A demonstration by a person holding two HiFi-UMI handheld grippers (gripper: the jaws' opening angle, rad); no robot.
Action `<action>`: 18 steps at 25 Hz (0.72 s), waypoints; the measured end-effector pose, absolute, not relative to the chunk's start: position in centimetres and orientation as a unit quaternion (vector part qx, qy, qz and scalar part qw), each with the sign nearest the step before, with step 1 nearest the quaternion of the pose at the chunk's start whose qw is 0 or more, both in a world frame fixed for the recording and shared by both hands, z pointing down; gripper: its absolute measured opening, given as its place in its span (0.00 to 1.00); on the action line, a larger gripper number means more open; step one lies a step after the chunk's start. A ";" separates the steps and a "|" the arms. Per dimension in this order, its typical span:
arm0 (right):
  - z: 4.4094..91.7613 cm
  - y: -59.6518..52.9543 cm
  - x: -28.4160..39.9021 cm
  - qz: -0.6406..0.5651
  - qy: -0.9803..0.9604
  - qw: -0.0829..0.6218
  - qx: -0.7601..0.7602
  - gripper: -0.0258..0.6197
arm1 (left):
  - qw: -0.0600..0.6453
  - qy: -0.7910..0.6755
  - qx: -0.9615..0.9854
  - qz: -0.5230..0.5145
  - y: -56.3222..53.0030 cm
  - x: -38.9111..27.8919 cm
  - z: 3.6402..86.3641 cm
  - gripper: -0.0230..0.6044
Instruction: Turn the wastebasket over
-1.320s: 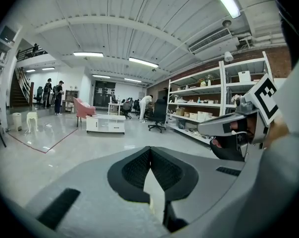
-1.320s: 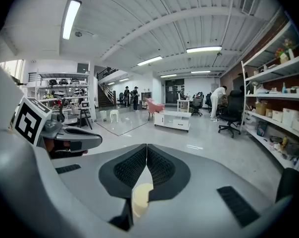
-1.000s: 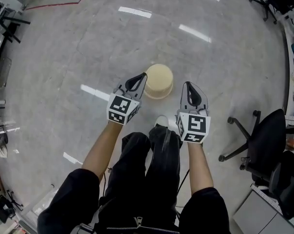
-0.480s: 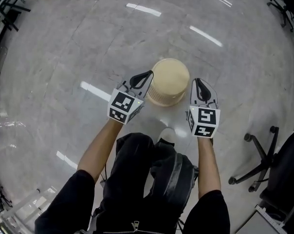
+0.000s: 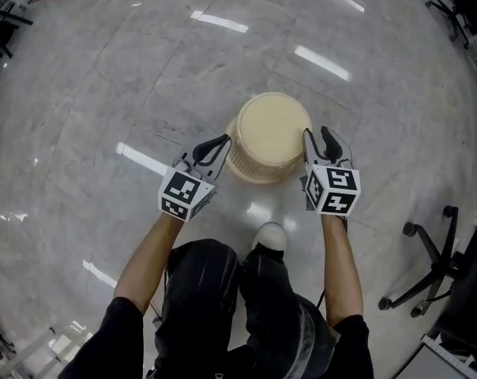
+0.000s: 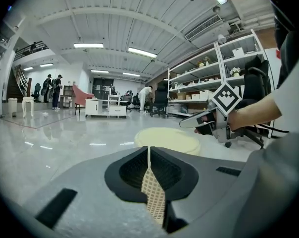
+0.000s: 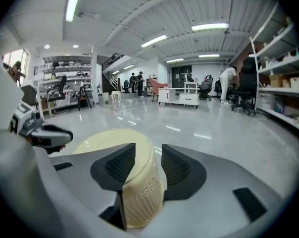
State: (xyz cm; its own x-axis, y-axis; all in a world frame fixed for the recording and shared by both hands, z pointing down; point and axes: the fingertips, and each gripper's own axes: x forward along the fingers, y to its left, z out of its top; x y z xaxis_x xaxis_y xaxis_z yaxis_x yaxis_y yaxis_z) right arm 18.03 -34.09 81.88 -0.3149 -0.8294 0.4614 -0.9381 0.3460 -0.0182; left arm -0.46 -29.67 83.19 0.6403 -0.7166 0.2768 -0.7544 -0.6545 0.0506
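Cream latticed plastic wastebasket is flanked for turning. Its wall is straddled, ungripped, by the right gripper, jaws just opened. The left gripper is closed, empty.

I had bright, even light all round. Ceiling strips glowed overhead in both gripper views, and the polished floor threw them back as white glare streaks in the head view. The wastebasket cast barely a shadow. The edges bowed, the corners went black, and the near foreground was soft.
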 end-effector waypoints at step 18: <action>83.4 -34.2 23.4 0.263 -0.765 0.074 0.583 0.23 | 0.141 -0.413 0.884 0.167 -28.8 -2.6 92.8 0.05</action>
State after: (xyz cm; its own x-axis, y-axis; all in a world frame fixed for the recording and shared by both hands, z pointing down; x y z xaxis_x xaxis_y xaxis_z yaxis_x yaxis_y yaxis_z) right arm 23.44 -34.18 83.43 -0.3083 -0.8540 0.4192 -0.9314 0.1811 -0.3158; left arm -2.58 -28.75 92.82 0.6035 -0.6823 0.4125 -0.7769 -0.6197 0.1115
